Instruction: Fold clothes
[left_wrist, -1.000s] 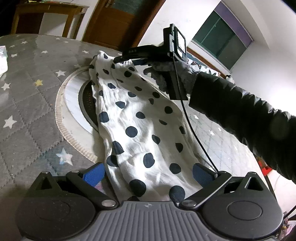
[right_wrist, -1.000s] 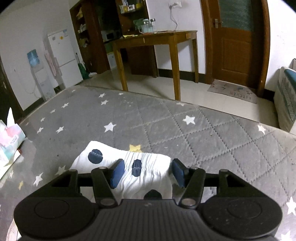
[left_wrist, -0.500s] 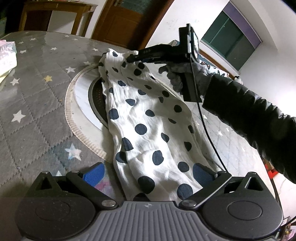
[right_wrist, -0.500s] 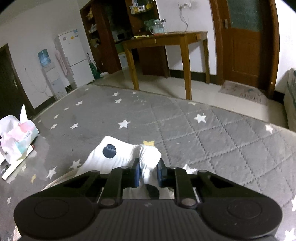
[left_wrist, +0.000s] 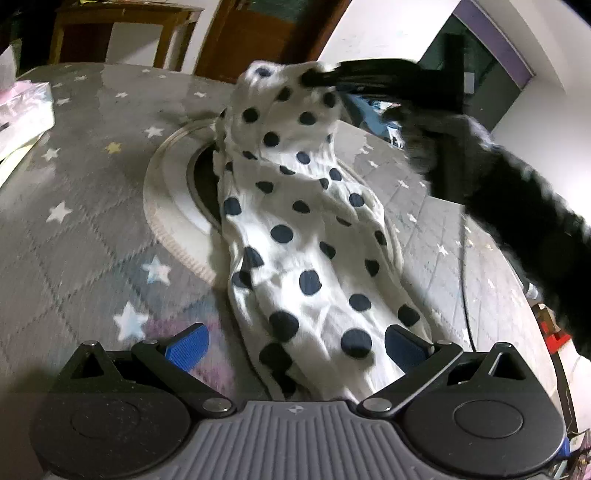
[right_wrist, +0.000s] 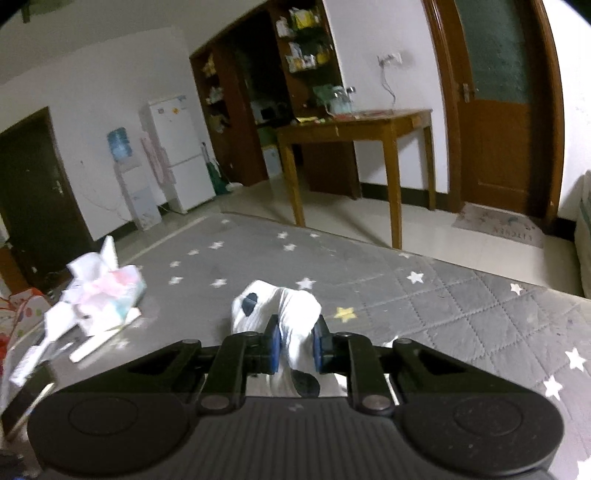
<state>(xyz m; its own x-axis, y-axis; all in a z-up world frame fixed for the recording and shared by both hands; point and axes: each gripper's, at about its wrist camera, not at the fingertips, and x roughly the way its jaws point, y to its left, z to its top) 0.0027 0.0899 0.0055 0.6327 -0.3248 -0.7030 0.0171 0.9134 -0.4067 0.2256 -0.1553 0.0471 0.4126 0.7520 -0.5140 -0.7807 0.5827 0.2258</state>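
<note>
A white garment with dark polka dots (left_wrist: 295, 229) lies stretched along the grey star-patterned table cover. Its near end passes between the blue pads of my left gripper (left_wrist: 293, 345), whose jaws stand wide apart. My right gripper (left_wrist: 317, 77) is shut on the garment's far end and holds it lifted above the table. In the right wrist view the bunched white cloth (right_wrist: 288, 310) is pinched between the closed pads of the right gripper (right_wrist: 297, 349).
A round inset plate with a white rim (left_wrist: 166, 206) lies under the garment. A tissue pack (right_wrist: 107, 291) and papers sit on the table's left side. A wooden table (right_wrist: 354, 125), a fridge and a door stand beyond the table edge.
My right gripper closed on the garment's far end and has raised it off the table. The left gripper stayed open around the near end.
</note>
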